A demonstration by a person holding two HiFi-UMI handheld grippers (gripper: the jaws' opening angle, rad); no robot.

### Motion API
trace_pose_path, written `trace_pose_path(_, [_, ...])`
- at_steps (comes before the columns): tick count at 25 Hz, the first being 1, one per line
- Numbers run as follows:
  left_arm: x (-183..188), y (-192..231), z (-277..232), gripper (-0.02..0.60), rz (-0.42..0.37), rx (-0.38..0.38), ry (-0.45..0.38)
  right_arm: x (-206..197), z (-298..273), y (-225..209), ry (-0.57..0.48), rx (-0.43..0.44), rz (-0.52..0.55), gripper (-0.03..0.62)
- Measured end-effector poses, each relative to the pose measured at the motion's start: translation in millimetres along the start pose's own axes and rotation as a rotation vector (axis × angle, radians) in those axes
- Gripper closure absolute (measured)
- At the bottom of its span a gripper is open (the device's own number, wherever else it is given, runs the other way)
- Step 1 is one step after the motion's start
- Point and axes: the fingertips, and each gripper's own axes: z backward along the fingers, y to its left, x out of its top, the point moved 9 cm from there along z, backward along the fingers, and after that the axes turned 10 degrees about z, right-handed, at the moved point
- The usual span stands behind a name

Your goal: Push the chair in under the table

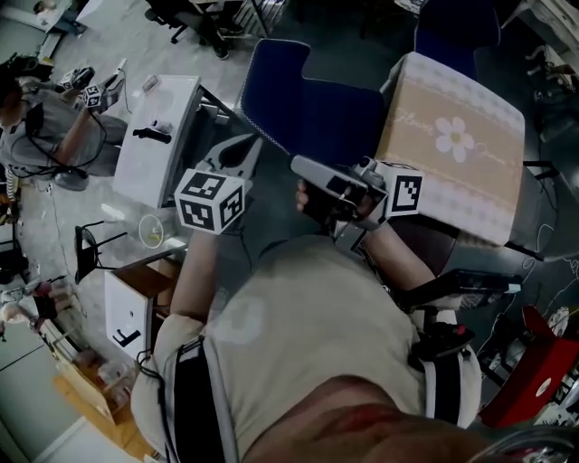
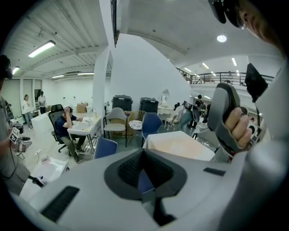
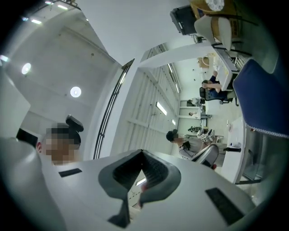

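Biggest thing here is the counter (image 1: 452, 194) on the right of the head view. It has a beige cloth over it with a white flower print (image 1: 450, 137). The blue chair (image 1: 312, 113) stands just beside the counter's left edge, with its back showing in full and not tucked under. So the chair isn't pushed in yet. A second blue chair (image 1: 457, 27) sits on the far side of the counter. Left of the task chair there's a white desk (image 1: 167, 136) with a small dark thing lying on it, too small to make out.

Further left, another person (image 1: 50, 122) is at the edge of the head view holding marker-cube gear of their own. The left gripper view also catches someone seated (image 2: 67, 126) at a desk way off in the room.

The wearer holds both tools out in front of the chest, near the close edge of the chair's back. Whether either one touches the chair, I honestly can't tell from these angles.

The left tongs (image 1: 253, 145) are pressed together with nothing between them, pointing toward the chair and counter. The right tongs (image 1: 300, 165) are closed and empty as well. They're tipped upward, so that view is mostly ceiling, with the chair's blue back along its right edge.
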Motion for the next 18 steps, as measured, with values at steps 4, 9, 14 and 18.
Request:
trace_pose_path(4, [5.4, -6.0, -20.5, 0.575, 0.004, 0.026, 0.024, 22.6, 18.2, -0.6, -0.015, -0.06, 0.053, 0.583])
trace_pose_path(9, [13.3, -10.7, -37.6, 0.575, 0.005, 0.067, 0.04, 43.2, 36.6, -8.5, -0.023, -0.044, -0.011, 0.583])
trace_pose_path(14, [18.8, -1.4, -45.0, 0.575, 0.011, 0.118, 0.047, 53.4, 45.6, -18.1, -0.018, -0.056, -0.04, 0.583])
trace_pose_path(18, [18.6, 8.8, -44.1, 0.575, 0.025, 0.156, 0.043, 54.0, 48.5, -25.8, -0.017, -0.065, -0.079, 0.583])
